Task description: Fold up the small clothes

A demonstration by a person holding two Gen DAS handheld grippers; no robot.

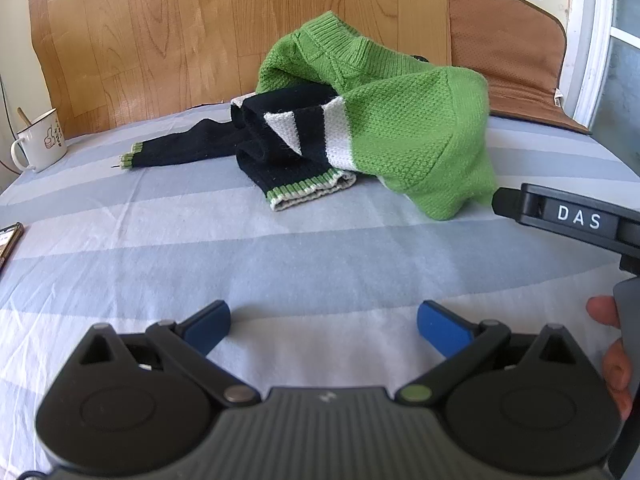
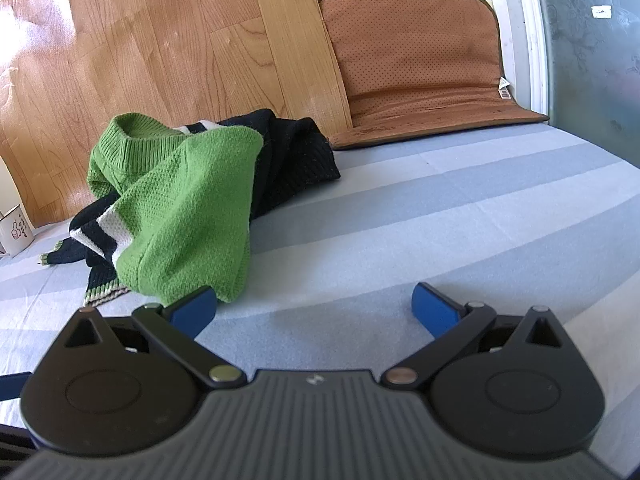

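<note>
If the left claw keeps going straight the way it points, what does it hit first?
Probably the striped bedsheet: the open left claw tilts down at bare fabric, short of the crumpled green sweater. Depth is uncertain.

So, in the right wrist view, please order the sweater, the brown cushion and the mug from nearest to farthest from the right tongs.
1. The sweater: crumpled on the striped sheet, its green edge just ahead of the left finger of the open right tongs.
2. The mug: far left edge of the view, beyond the sweater.
3. The brown cushion: at the back right, leaning on the wall.
</note>
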